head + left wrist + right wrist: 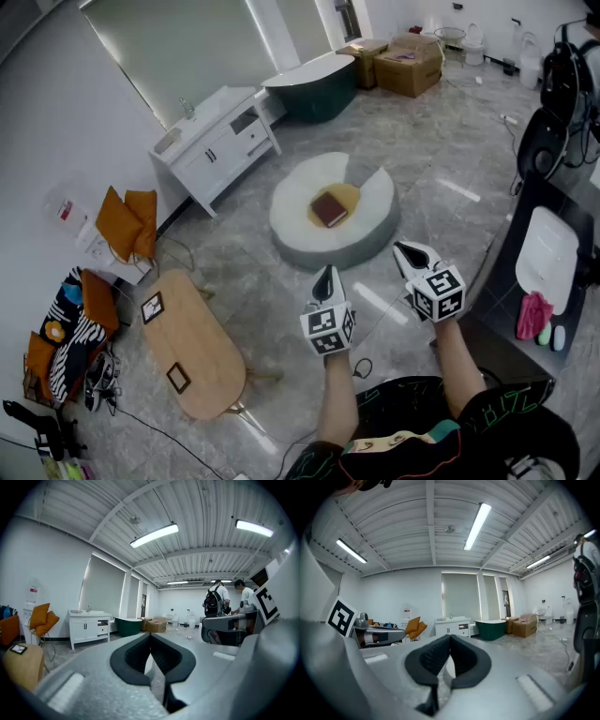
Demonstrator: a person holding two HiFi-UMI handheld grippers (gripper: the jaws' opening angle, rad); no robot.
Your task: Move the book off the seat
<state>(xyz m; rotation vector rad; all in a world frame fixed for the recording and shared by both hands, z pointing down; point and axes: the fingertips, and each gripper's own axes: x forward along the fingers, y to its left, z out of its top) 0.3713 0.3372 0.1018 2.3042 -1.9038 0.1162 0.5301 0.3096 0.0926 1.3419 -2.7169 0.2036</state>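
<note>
A dark red book lies on the tan cushion of a round white seat in the middle of the floor, seen in the head view. My left gripper is shut and empty, held in the air just short of the seat's near rim. My right gripper is also shut and empty, hanging beside the seat's near right edge. In the left gripper view the left gripper has its jaws together with nothing between them; in the right gripper view the right gripper looks the same. Neither gripper view shows the book.
An oval wooden table stands at the lower left. A white vanity cabinet and a dark green bathtub line the far wall, with cardboard boxes beyond. A dark desk stands at the right. Two people stand in the distance.
</note>
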